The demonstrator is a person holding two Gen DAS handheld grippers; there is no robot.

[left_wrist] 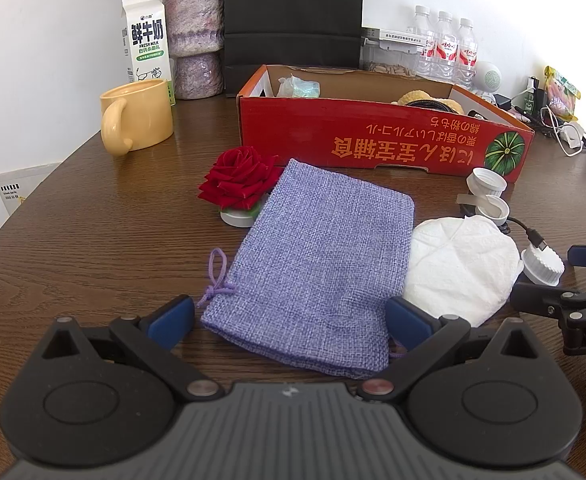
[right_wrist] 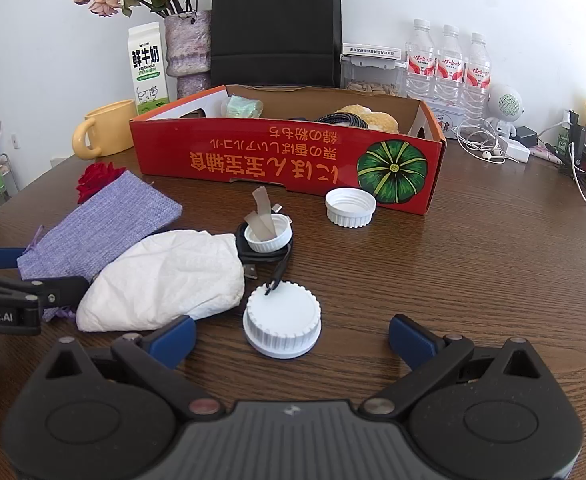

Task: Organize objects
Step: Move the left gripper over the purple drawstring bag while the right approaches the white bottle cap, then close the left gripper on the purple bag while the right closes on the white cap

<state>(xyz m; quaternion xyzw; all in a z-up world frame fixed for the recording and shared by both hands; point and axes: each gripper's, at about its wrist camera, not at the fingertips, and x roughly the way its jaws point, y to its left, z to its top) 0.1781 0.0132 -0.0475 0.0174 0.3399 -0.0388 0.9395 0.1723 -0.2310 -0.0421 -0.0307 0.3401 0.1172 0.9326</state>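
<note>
Brown wood is seen on the desk [right_wrist: 473,264]. From the left, a red cloth rose [left_wrist: 239,180] is set beside a purple woven pouch [left_wrist: 313,272], which lies between the spread fingers of the left gripper [left_wrist: 289,322]. A crumpled white tissue [right_wrist: 165,280] comes next. A white ribbed plastic cap [right_wrist: 281,320] is seen before the right gripper [right_wrist: 293,338], also spread wide. A red cardboard box [right_wrist: 285,156] is kept behind.
</note>
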